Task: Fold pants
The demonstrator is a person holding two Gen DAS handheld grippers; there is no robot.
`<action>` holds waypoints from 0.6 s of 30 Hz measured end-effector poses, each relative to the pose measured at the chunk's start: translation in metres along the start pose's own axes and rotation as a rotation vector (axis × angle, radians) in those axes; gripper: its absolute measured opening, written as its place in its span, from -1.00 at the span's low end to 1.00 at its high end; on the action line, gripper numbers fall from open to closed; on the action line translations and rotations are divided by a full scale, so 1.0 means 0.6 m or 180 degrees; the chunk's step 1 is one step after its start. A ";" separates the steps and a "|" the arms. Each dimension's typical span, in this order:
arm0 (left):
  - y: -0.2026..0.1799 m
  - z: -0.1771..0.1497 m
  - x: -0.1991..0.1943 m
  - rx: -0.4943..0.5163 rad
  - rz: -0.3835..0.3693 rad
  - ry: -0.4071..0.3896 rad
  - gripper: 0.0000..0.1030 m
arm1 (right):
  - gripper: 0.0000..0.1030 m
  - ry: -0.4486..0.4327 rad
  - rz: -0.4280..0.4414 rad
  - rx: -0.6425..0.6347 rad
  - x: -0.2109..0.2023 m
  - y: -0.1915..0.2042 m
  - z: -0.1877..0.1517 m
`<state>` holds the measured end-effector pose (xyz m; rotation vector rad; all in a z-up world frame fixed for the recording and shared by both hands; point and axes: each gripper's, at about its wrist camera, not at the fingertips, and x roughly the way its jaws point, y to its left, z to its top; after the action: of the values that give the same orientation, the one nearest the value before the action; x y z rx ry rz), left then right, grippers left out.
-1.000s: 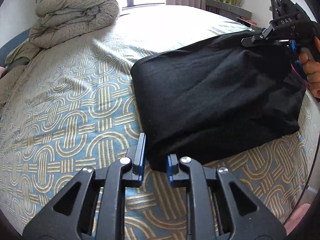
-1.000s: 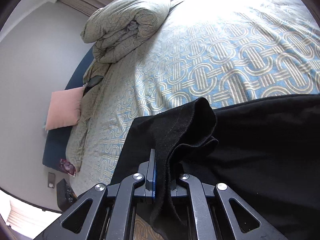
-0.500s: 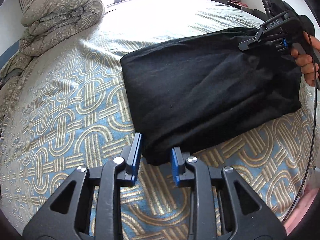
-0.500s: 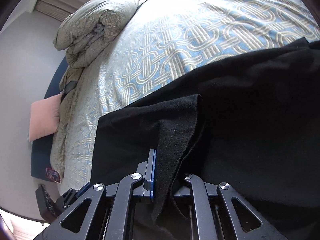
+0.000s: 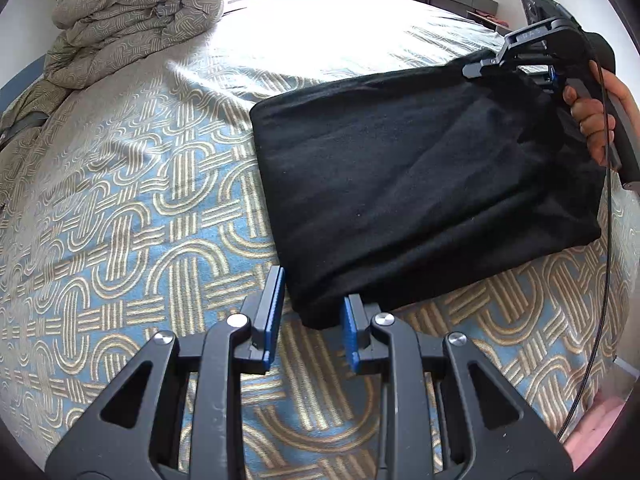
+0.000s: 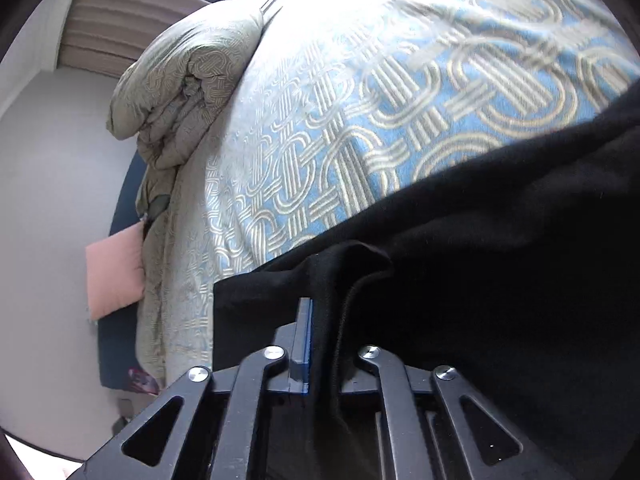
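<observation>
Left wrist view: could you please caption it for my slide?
Open left claw at folded black pants on patterned bedspread.

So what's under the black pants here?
The black pants lie on the patterned bedspread, which shows on every visible side. The bed beneath them is covered. The right gripper pinches an edge; the left gripper straddles the near corner, open.

The folded pants (image 5: 420, 200) lie on the bed (image 5: 120, 220), toward its right side. The left tongs (image 5: 310, 312) sit at their near corner and the right tongs (image 5: 476, 70) at their far right corner. A rolled duvet (image 5: 132, 20) lies at the bed's far left.
</observation>
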<state>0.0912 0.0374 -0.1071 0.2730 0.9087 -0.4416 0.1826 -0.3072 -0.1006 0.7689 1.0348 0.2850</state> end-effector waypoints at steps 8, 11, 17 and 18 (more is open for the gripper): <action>-0.005 0.000 0.006 0.0001 -0.0002 0.0014 -0.45 | -0.20 -0.0200 -0.0615 -0.0419 -0.008 0.029 0.012; -0.002 -0.002 0.006 0.0006 -0.0004 0.0017 -0.42 | -0.19 0.0058 -0.0204 0.0007 -0.013 -0.026 0.005; -0.001 0.004 0.010 -0.0031 -0.0036 0.0028 -0.41 | 0.03 0.0340 0.0118 -0.0227 -0.054 -0.047 -0.047; -0.002 0.005 0.011 -0.0029 -0.0037 0.0028 -0.41 | 0.07 0.0424 0.0190 -0.0310 -0.054 -0.044 -0.056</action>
<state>0.0964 0.0334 -0.1108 0.2615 0.9210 -0.4472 0.1342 -0.3295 -0.1068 0.7006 1.1159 0.4395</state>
